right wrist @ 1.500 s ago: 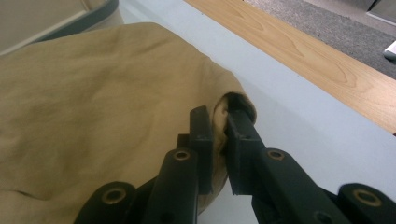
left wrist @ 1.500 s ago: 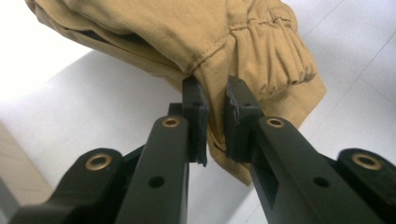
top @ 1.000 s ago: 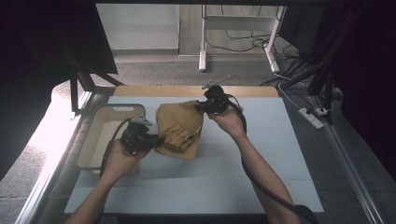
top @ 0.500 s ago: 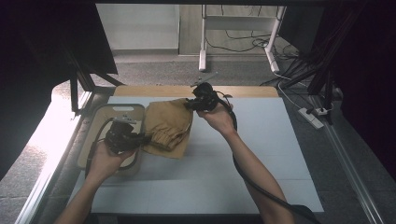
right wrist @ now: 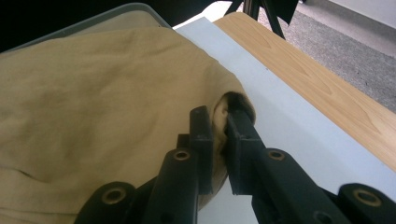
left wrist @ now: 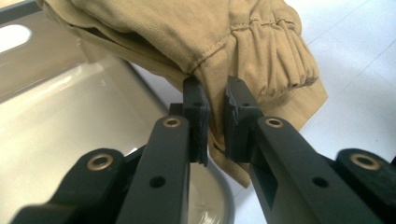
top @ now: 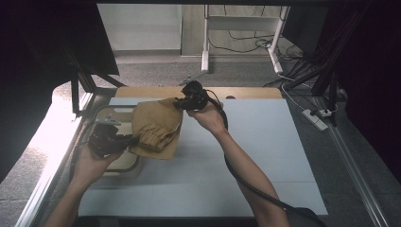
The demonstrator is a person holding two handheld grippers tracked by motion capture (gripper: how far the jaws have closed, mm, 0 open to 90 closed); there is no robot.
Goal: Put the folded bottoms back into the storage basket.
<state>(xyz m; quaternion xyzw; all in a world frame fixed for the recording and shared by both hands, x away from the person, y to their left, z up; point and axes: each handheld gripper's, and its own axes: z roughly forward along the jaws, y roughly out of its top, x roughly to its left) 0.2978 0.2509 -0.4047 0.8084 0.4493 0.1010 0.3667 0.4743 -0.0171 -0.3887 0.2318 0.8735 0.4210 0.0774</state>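
A folded tan garment (top: 156, 126) with an elastic cuff hangs between my two grippers, over the left part of the pale blue mat (top: 265, 156) and the edge of a beige tray (top: 124, 165). My left gripper (top: 128, 138) pinches its near left edge; in the left gripper view the jaws close on the tan garment (left wrist: 261, 56) at my left gripper (left wrist: 216, 100). My right gripper (top: 181, 101) holds the far right corner; in the right gripper view the tan garment (right wrist: 93, 107) bunches between the jaws of my right gripper (right wrist: 218, 116).
The beige tray (left wrist: 56, 140) sits at the mat's left side. A wooden strip (top: 246, 92) borders the far edge of the mat, seen as a wooden strip (right wrist: 317, 79) close by. Metal rails, stands and cables surround the table.
Both grippers have carried the garment to the left, so it now hangs partly over the tray. Each gripper has kept its hold.
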